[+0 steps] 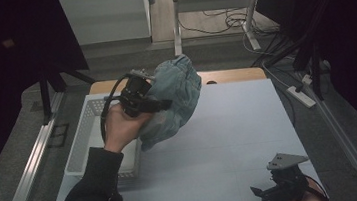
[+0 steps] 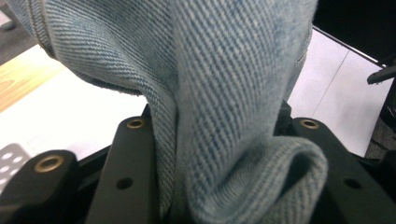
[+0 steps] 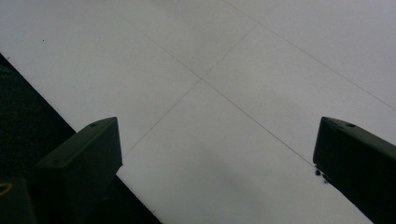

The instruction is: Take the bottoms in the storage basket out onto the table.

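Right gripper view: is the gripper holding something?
No, the right gripper has its black jaws wide apart, with just the bare white table between them.

The denim garment (image 1: 176,98) is faded light blue with a fine diagonal twill weave and paler seams. Beside it, the basket (image 1: 86,140) is white with small perforations. The bench (image 1: 231,140) is pale grey-white with thin seam lines and a wood-coloured far edge. Both grippers' jaws are matt black.
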A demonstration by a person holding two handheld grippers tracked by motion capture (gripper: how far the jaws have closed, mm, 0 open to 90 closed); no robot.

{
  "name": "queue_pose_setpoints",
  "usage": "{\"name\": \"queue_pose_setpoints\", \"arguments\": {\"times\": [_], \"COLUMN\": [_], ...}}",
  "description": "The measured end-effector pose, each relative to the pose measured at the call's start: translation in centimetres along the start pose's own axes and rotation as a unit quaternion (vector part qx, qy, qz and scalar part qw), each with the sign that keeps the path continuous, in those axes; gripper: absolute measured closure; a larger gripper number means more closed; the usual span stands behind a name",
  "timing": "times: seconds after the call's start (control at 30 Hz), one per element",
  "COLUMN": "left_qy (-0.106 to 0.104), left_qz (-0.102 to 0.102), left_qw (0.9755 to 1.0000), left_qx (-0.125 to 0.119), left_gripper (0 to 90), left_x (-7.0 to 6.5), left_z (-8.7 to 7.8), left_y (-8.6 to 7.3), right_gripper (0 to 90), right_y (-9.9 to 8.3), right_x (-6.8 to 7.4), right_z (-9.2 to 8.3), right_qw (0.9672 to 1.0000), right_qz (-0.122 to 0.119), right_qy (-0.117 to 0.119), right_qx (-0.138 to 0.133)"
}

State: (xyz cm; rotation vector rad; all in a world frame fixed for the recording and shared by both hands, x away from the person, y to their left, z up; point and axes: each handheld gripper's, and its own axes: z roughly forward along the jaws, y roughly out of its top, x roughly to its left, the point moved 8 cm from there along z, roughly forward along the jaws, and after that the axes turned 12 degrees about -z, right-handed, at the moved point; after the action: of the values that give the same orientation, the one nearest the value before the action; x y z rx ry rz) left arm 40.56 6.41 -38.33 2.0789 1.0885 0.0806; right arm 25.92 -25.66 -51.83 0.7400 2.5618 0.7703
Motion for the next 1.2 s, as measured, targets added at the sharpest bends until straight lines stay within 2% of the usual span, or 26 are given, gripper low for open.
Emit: {"name": "queue_pose_setpoints", "arguments": {"times": [0.43, 0.73, 0.97, 1.2], "left_qy": [-0.008, -0.014, -0.007, 0.001], "left_qz": [0.02, 0.025, 0.026, 0.025], "left_qw": [0.9997, 0.9992, 0.9989, 0.9982], "left_qx": [0.013, 0.029, 0.039, 0.055], "left_gripper": [60.1, 60.0, 60.0, 59.8], "left_x": [-2.1, -3.0, -3.1, -2.8], "left_z": [3.3, 6.4, 8.6, 11.0], "left_y": [1.0, 1.0, 0.6, -0.4], "right_gripper": [1.4, 1.4, 1.4, 1.4], "right_y": [0.0, 0.0, 0.0, 0.0], "right_x": [0.0, 0.1, 0.1, 0.1], "right_z": [0.0, 0.0, 0.0, 0.0], "right_qw": [1.0, 1.0, 1.0, 1.0], "right_qz": [-0.001, -0.002, -0.004, -0.004], "right_qy": [0.001, 0.001, 0.001, 0.0], "right_qx": [-0.001, -0.002, -0.001, -0.002]}}
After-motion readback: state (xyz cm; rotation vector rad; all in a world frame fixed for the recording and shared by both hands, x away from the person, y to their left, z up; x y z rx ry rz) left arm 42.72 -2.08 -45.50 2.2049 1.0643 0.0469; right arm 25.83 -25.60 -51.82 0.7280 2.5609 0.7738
